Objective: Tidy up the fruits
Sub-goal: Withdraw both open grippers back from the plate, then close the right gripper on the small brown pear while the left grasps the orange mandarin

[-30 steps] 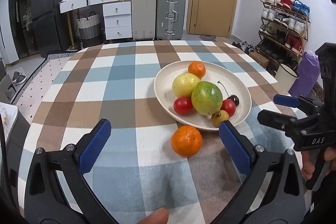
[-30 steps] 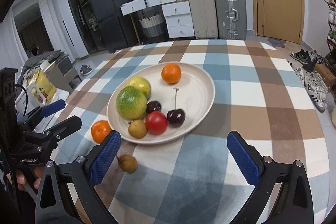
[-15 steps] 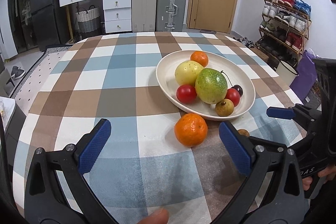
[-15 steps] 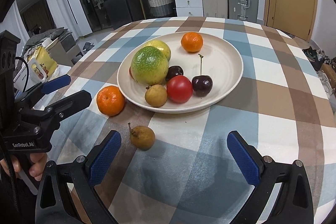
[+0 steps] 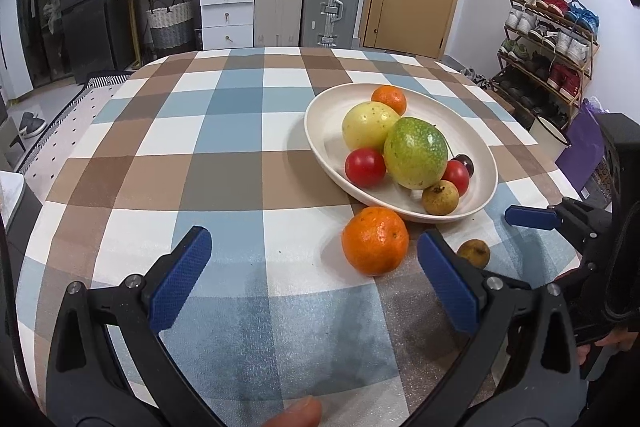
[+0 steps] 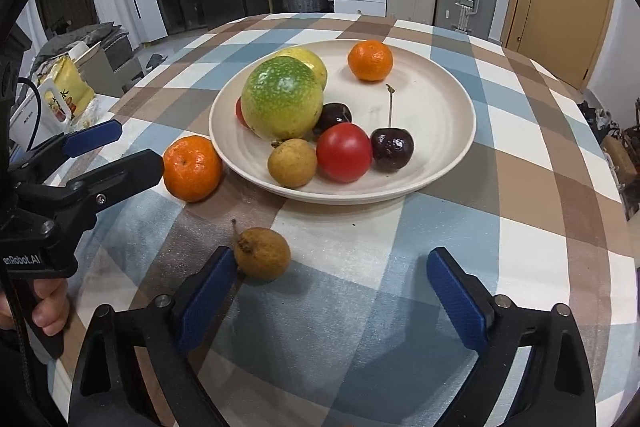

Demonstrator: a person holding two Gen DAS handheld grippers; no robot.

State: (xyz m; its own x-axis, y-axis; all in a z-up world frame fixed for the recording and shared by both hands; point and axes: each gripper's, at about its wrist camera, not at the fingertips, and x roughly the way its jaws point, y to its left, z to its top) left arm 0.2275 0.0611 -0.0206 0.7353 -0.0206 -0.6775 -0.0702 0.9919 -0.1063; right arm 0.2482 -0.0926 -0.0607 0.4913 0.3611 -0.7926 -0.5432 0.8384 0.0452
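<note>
Orange mandarin (image 6: 193, 168) and brown longan, probably, (image 6: 262, 253) beside plate (image 6: 440, 99).

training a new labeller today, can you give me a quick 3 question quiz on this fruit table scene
1. True or false: the small brown fruit with a stem, close to the right tongs, lies inside the plate.
2. How many oranges are in view, and where is each?
3. Multiple choice: what do the left tongs hold? A) an orange B) a cherry C) nothing

Key
1. False: it lies on the checked tablecloth, in front of the plate, next to one blue pad.
2. Two: one orange on the plate, at its far side, and one orange on the cloth beside the rim.
3. C: their jaws stand wide apart with only cloth between the pads.
</note>
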